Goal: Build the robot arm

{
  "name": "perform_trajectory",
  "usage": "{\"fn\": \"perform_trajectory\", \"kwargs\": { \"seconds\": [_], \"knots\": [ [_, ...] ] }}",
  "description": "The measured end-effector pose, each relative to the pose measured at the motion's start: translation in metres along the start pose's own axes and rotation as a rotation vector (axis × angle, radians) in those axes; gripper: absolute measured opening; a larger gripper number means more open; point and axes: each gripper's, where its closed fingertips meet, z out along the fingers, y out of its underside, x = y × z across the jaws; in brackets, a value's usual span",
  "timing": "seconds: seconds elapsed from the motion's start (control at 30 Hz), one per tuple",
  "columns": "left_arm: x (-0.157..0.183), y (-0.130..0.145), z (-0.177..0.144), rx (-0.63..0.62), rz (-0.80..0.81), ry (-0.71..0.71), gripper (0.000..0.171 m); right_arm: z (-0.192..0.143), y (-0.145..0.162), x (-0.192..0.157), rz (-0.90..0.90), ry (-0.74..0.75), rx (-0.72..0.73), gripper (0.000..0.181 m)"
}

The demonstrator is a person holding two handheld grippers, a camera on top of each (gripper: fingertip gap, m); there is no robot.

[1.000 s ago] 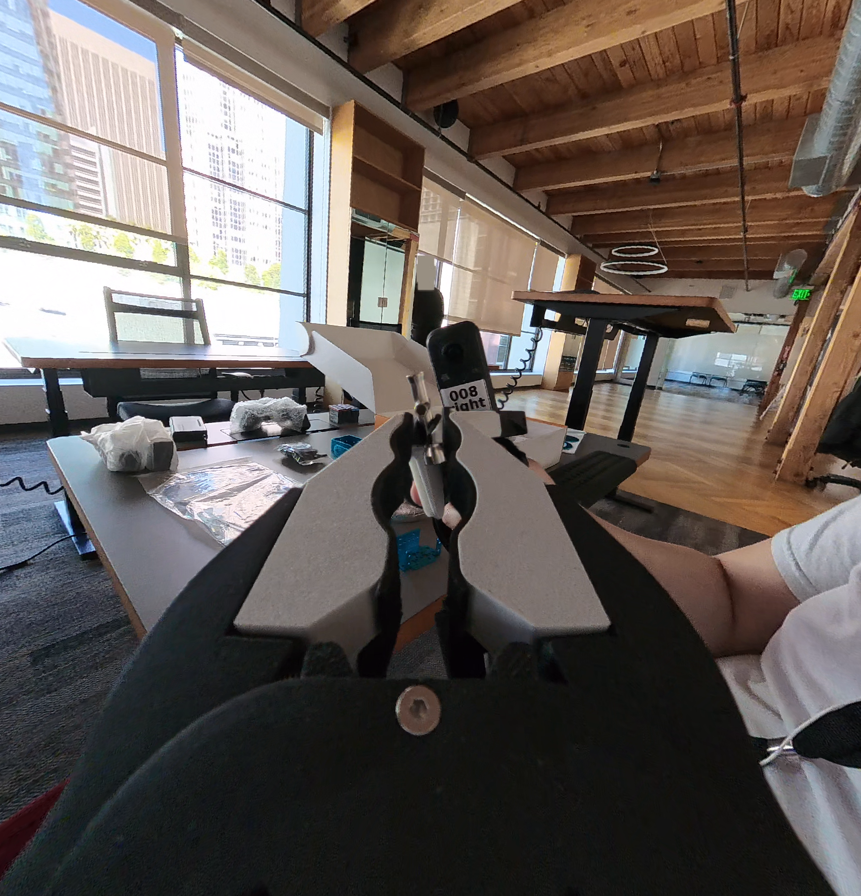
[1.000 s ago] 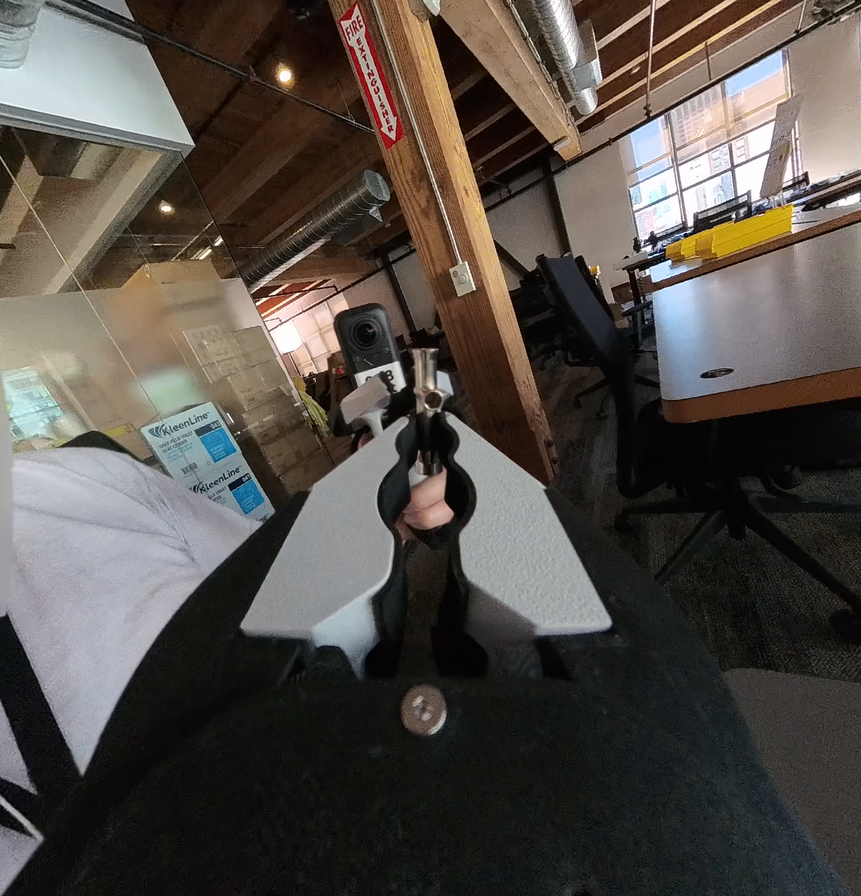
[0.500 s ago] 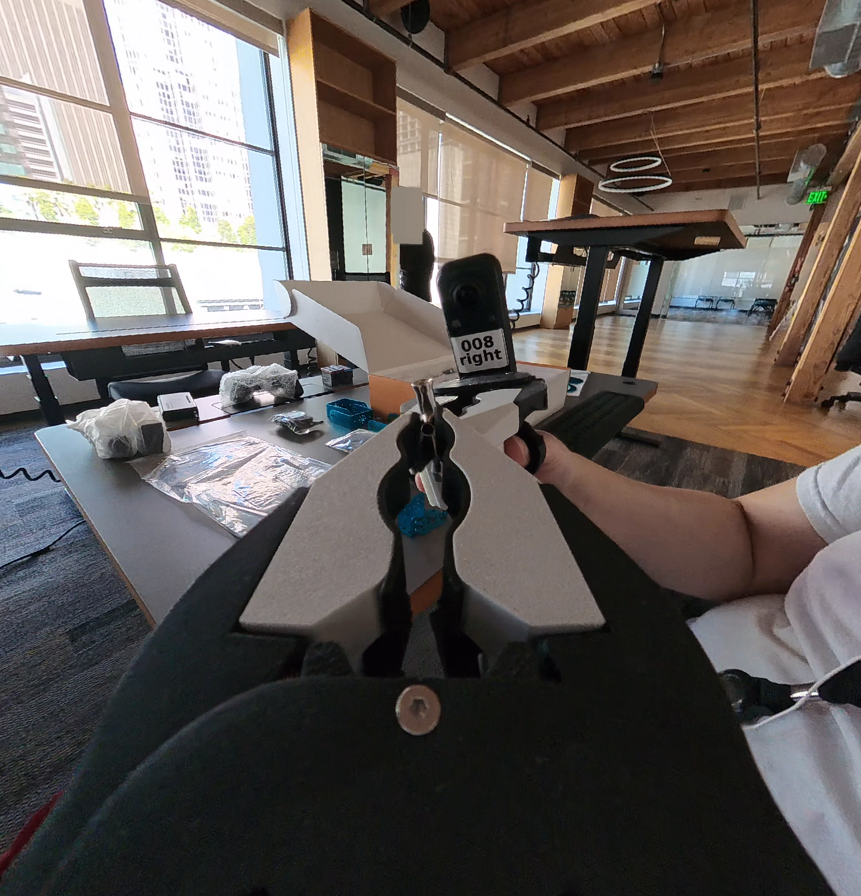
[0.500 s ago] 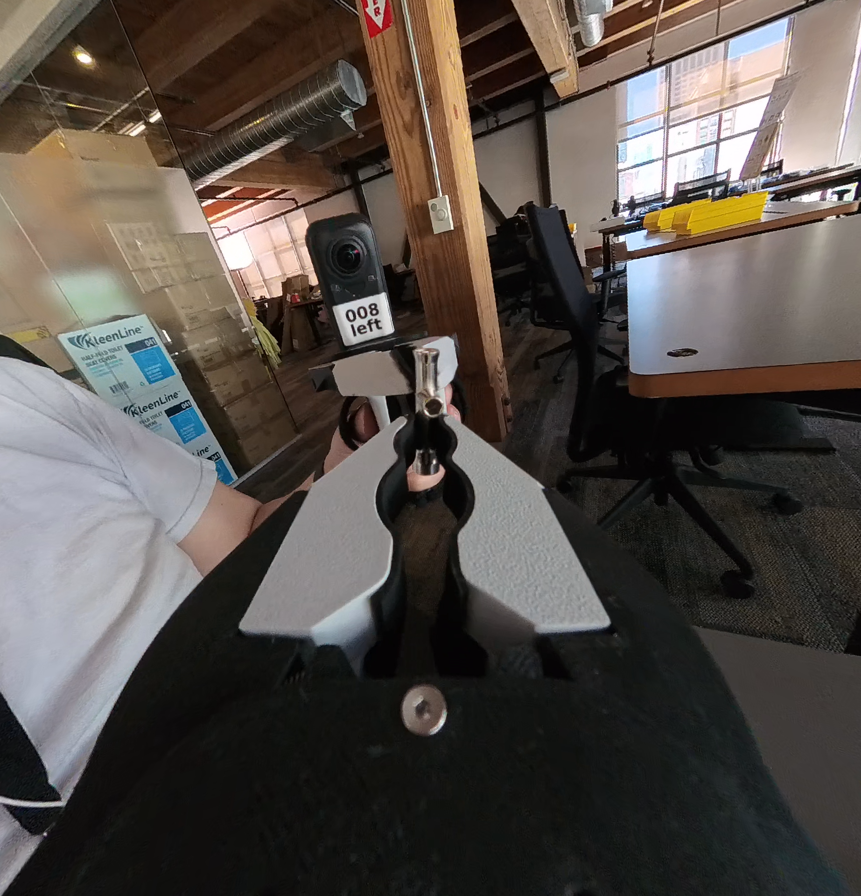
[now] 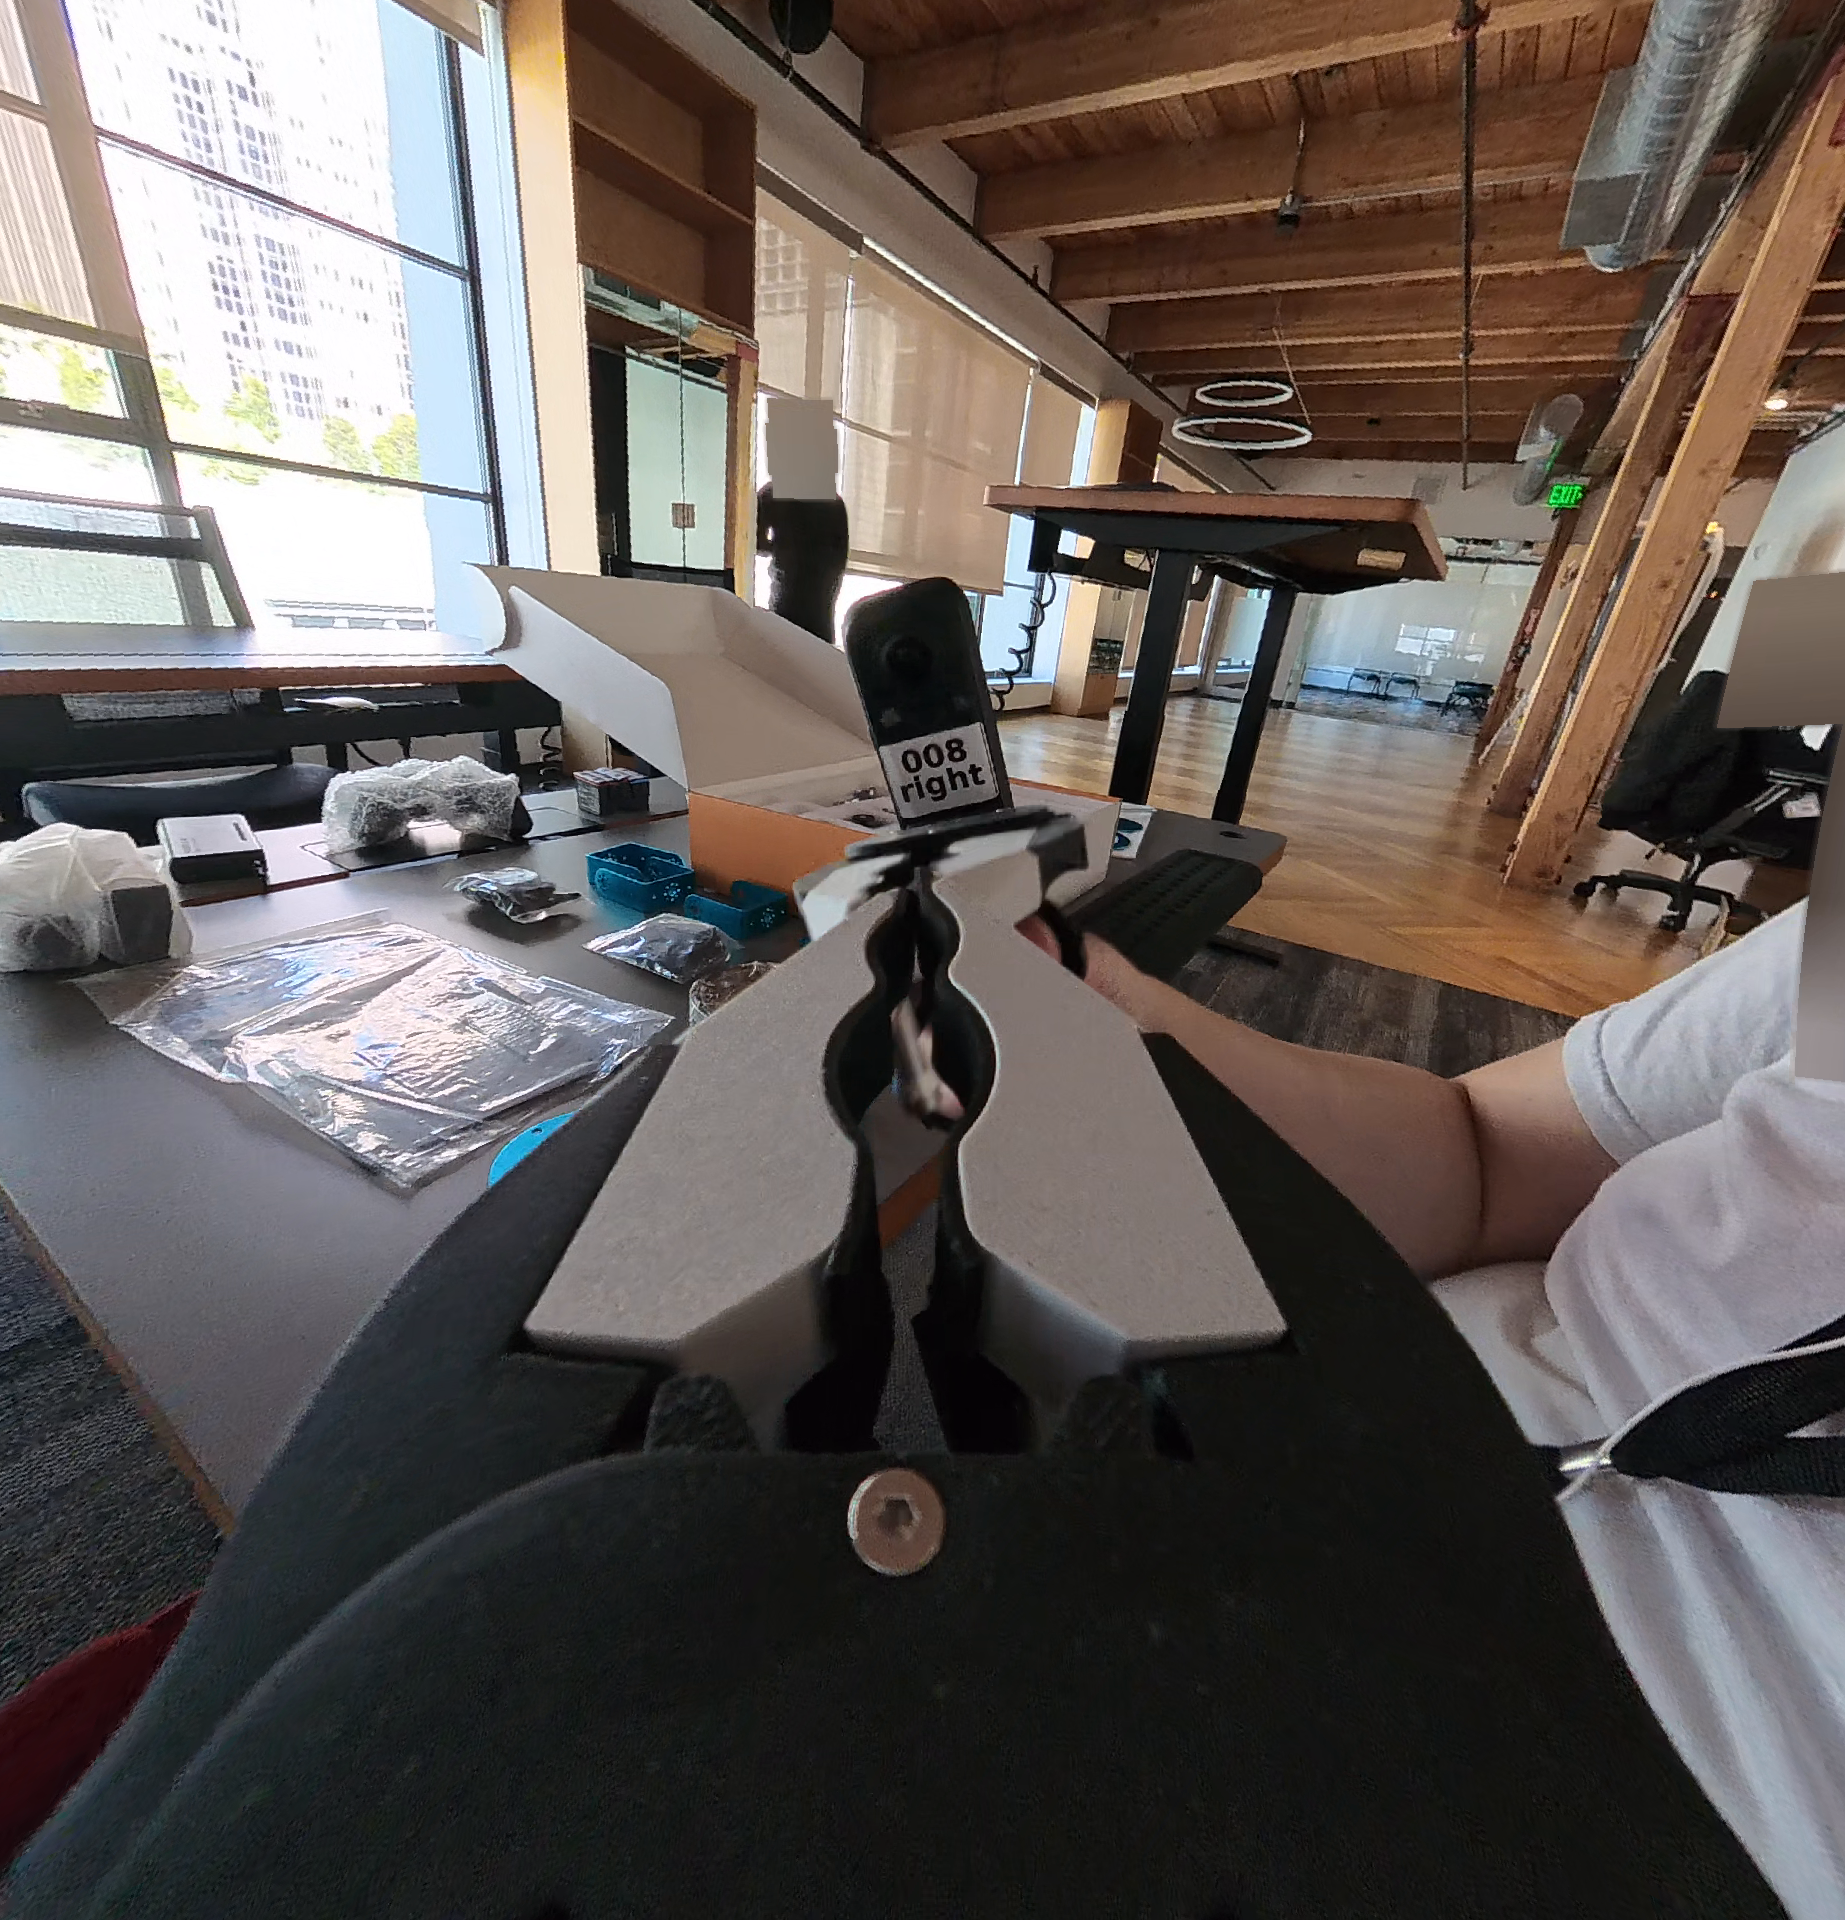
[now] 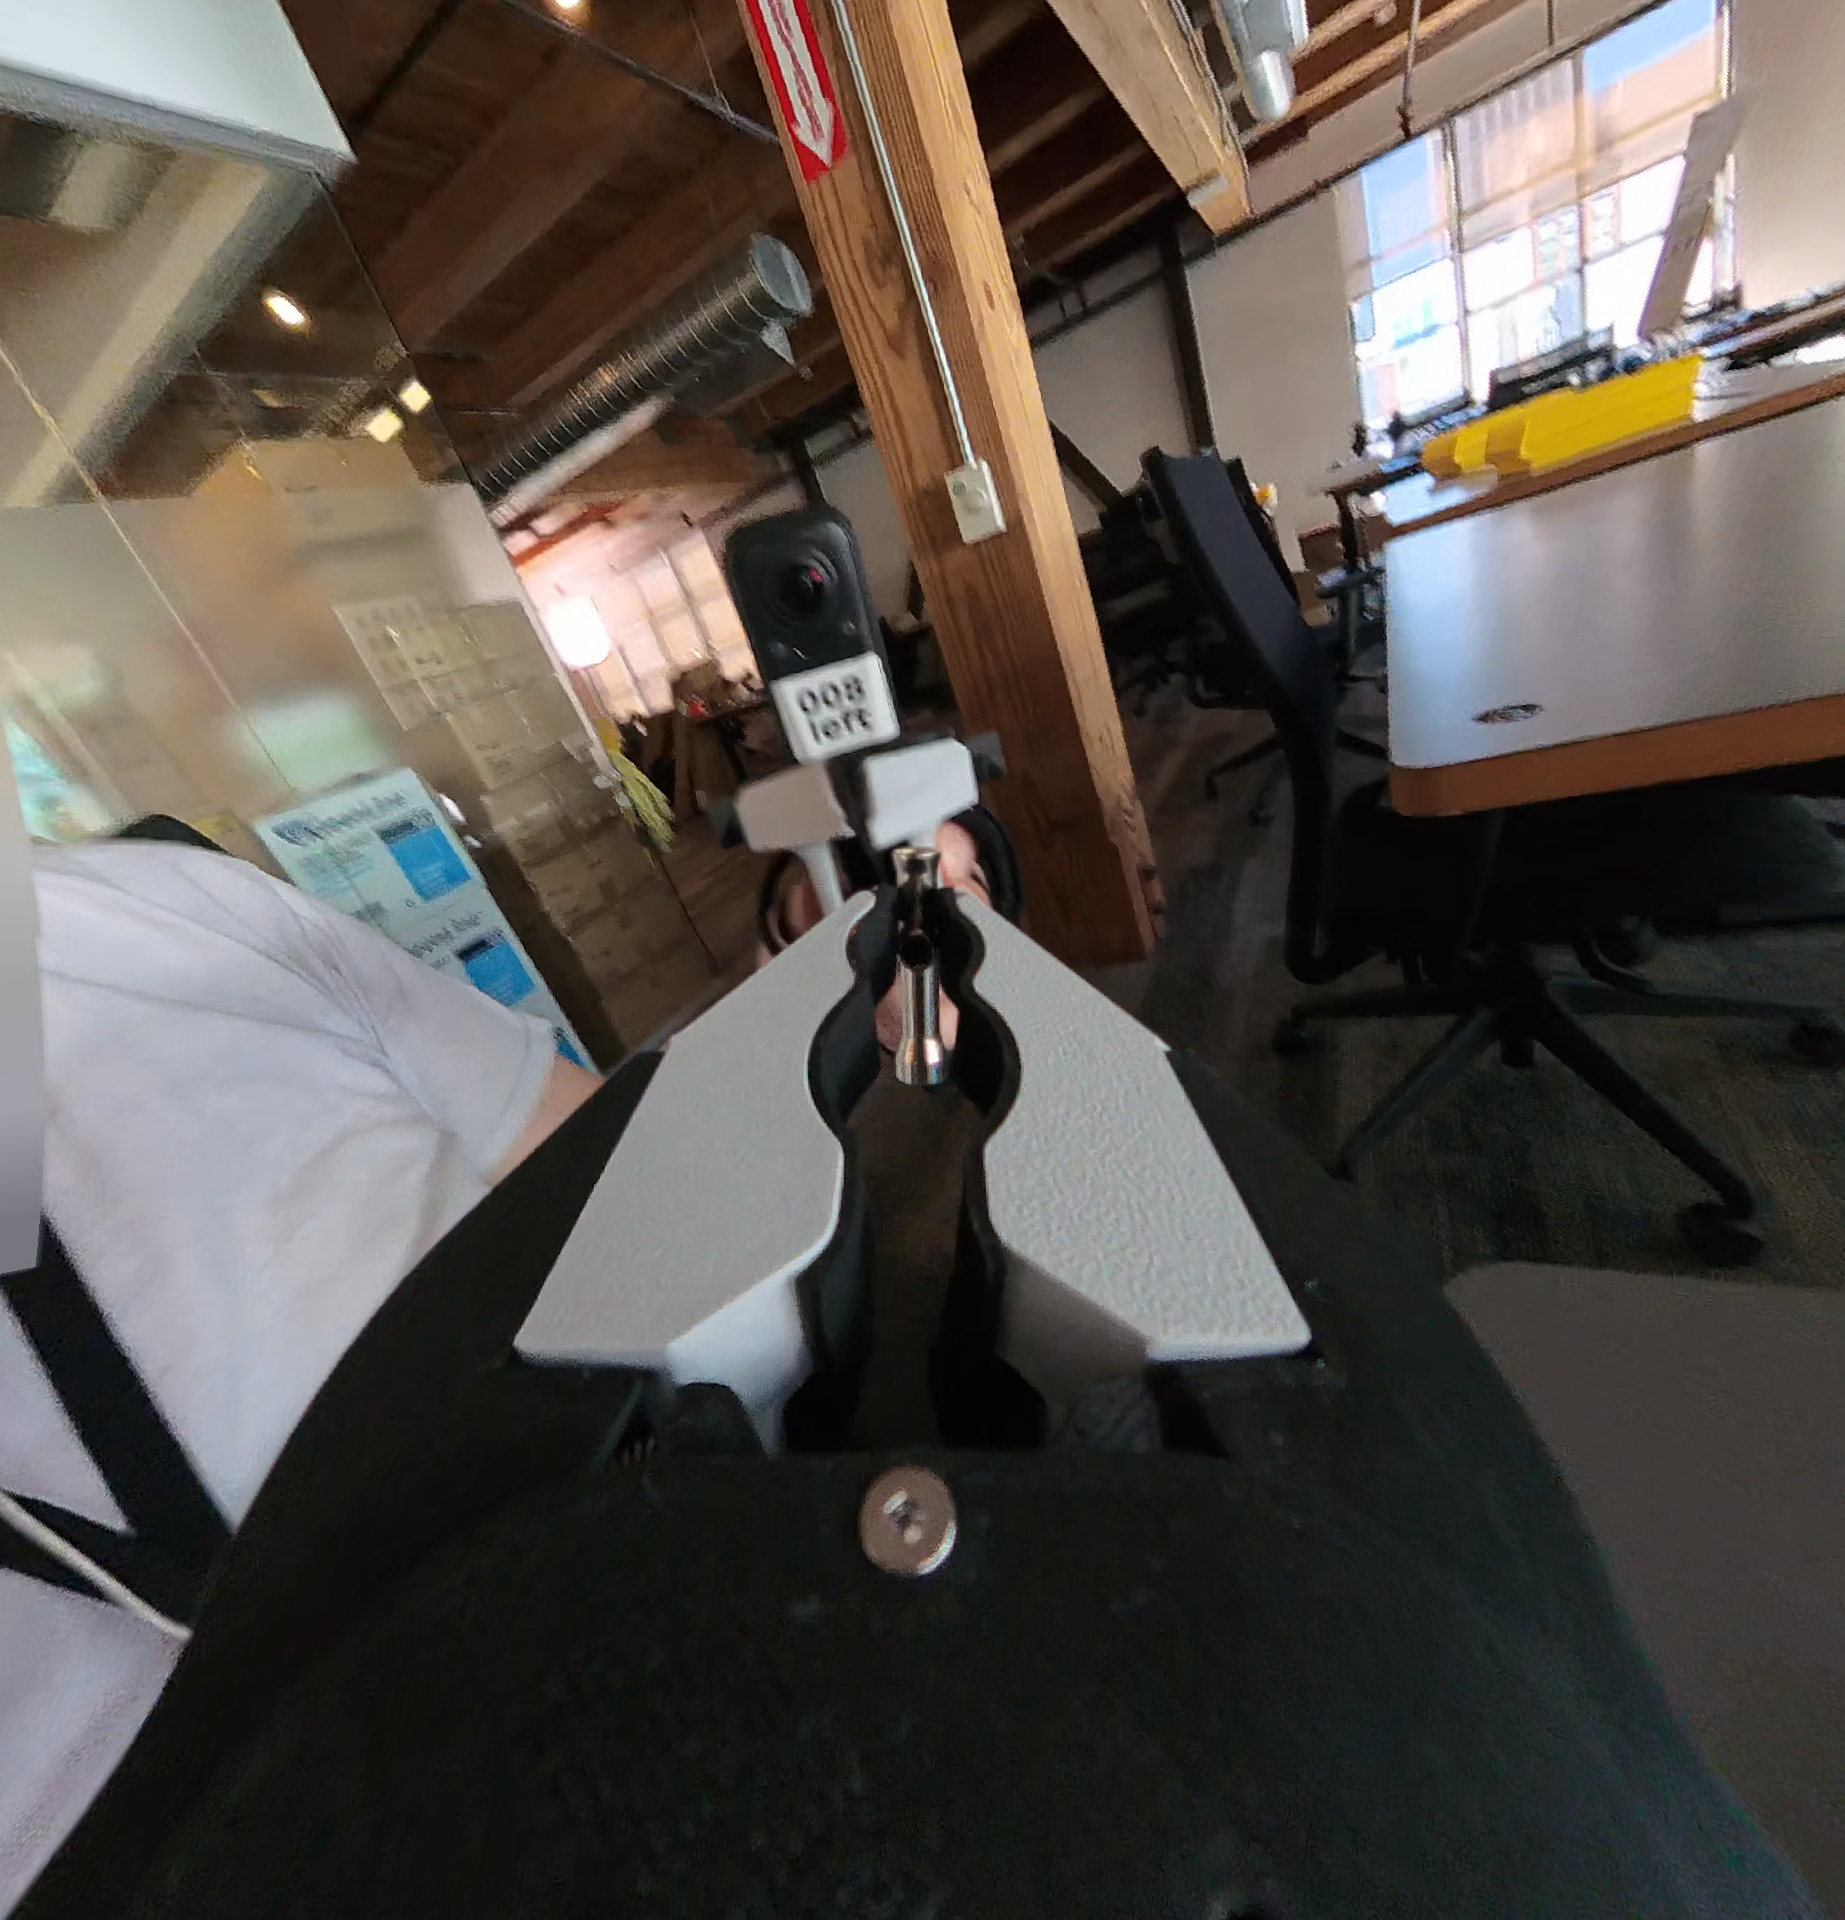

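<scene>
My two grippers face each other tip to tip above the near edge of a grey table (image 5: pixel 222 1195). My left gripper (image 5: pixel 913 914) is shut on a small thin metal part (image 5: pixel 923 1060), which is tilted and blurred. My right gripper (image 6: pixel 913 914) is shut on a short silver tube-shaped metal tool (image 6: pixel 918 997) with a cross hole, held upright. The right gripper also shows in the left wrist view (image 5: pixel 939 862), just beyond my left fingertips. The left gripper shows in the right wrist view (image 6: pixel 856 805), just beyond the silver tool. A person's forearm (image 5: pixel 1313 1091) holds the right gripper.
On the table lie clear plastic bags (image 5: pixel 378 1018), blue metal parts (image 5: pixel 637 878), small bagged parts (image 5: pixel 669 945), wrapped bundles (image 5: pixel 56 904) and an open white and orange box (image 5: pixel 752 831). A wooden post (image 6: pixel 980 520), an office chair (image 6: pixel 1313 779) and another table (image 6: pixel 1624 603) stand behind the left gripper. Less than 4 cm separates the two grippers' tips.
Both grippers stay shut on their parts. They have tilted downward and the views have swung, so more of the tabletop shows. The two grippers now sit closer together.
</scene>
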Motion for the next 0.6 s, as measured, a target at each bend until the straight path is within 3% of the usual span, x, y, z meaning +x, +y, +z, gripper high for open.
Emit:
{"fn": "perform_trajectory", "kwargs": {
  "seconds": [0.1,0.13,0.2,0.23,0.37,0.47,0.53,0.6],
  "knots": [
    [-0.021,0.018,0.009,-0.036,-0.006,-0.075,0.000,-0.008,0.020,0.024,-0.090,0.108,-0.078,0.005],
    [-0.030,0.018,0.009,-0.011,-0.032,-0.099,0.000,-0.014,0.016,0.026,-0.055,0.110,-0.039,0.005],
    [-0.036,0.016,0.006,0.054,-0.119,-0.082,0.022,-0.029,0.002,0.027,0.012,0.099,0.073,0.005],
    [-0.033,0.020,0.008,0.059,-0.158,-0.049,0.023,-0.037,-0.005,0.027,0.034,0.090,0.130,0.005],
    [-0.011,0.053,0.042,-0.048,-0.197,0.023,0.037,-0.061,-0.025,0.012,0.081,-0.042,0.313,0.005],
    [0.000,0.055,0.065,-0.057,-0.114,0.016,0.027,-0.068,-0.026,0.004,0.116,-0.122,0.370,0.005],
    [0.012,0.053,0.075,-0.073,-0.054,0.046,0.008,-0.073,-0.029,-0.005,0.121,-0.182,0.412,0.005],
    [0.021,0.050,0.081,-0.109,-0.001,0.033,0.008,-0.082,-0.033,-0.015,0.114,-0.252,0.455,0.005]
  ]
}}
